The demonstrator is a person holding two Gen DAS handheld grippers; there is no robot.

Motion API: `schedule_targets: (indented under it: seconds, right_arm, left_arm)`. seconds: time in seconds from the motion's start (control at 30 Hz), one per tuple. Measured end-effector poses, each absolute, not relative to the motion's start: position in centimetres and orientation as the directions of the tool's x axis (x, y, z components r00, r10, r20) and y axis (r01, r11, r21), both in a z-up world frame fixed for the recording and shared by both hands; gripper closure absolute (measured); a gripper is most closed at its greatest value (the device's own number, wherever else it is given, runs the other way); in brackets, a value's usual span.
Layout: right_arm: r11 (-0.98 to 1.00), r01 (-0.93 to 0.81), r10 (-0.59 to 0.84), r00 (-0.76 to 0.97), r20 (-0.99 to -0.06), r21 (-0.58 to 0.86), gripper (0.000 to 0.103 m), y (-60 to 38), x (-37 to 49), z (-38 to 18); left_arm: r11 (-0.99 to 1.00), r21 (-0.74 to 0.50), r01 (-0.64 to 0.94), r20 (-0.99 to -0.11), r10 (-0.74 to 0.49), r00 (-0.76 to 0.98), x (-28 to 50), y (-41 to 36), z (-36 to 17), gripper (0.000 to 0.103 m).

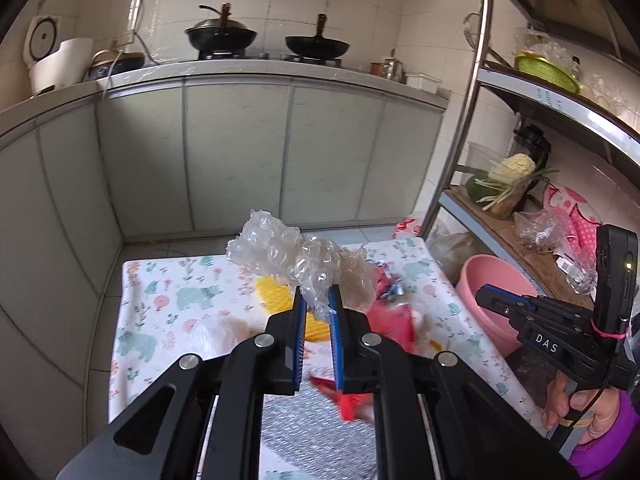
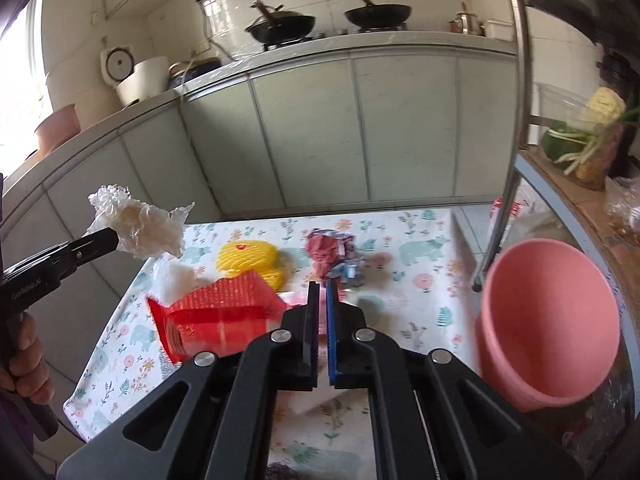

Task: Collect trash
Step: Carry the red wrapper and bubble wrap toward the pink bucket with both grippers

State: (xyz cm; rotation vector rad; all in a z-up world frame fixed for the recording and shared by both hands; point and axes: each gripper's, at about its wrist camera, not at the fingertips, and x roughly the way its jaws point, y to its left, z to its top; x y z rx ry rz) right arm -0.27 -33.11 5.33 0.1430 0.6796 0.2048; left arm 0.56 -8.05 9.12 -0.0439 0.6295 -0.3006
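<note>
1. The left gripper (image 1: 318, 294) is nearly closed, its jaws pinching a crumpled clear plastic wrap (image 1: 296, 258) that bunches up above the fingertips, clear of the worktop (image 1: 160, 308).
2. The right gripper (image 2: 323, 286) is fully closed with nothing visible between its jaws.
3. Below and ahead of the right gripper, on the floral worktop, lie a red mesh wrapper (image 2: 212, 316), a yellow foam net (image 2: 252, 262) and a crumpled reddish packet (image 2: 330, 254).
4. A pink bucket (image 2: 548, 320) stands just beside the worktop's right edge, to the right of the right gripper.
</note>
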Motion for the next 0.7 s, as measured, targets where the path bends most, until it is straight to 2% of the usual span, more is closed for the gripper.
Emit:
schedule_targets:
  seconds: [0.2, 0.4, 0.47, 0.53, 0.7]
  right_arm:
    - [0.971, -0.061, 0.191, 0.773, -0.605, 0.229, 0.099, -37.0, -1.4, 5.3]
    - [0.947, -0.154, 0.304, 0.707, -0.638, 0.281, 0.097, -35.4, -1.0, 3.9]
    - [0.941, -0.179, 0.330, 0.670, -0.665, 0.287, 0.075, -34.3, -0.4, 2.9]
    - [0.930, -0.197, 0.362, 0.640, -0.678, 0.311, 0.065, -33.6, 0.0, 2.0]
    - [0.916, -0.219, 0.398, 0.586, -0.706, 0.335, 0.064, -31.5, 1.6, 0.6]
  left_arm:
    - [0.931, -0.127, 0.343, -0.556, -0.353, 0.752, 1.2, -12.5, 9.8, 0.093]
    - [0.926, -0.119, 0.359, -0.555, -0.362, 0.749, 1.2, -14.3, 9.9, 0.093]
    - [0.928, -0.121, 0.352, -0.558, -0.357, 0.749, 1.2, -14.2, 9.9, 0.093]
    - [0.931, -0.120, 0.344, -0.562, -0.350, 0.750, 1.2, -13.9, 9.7, 0.093]
    - [0.939, -0.131, 0.317, -0.574, -0.332, 0.748, 1.5, -12.5, 9.1, 0.093]
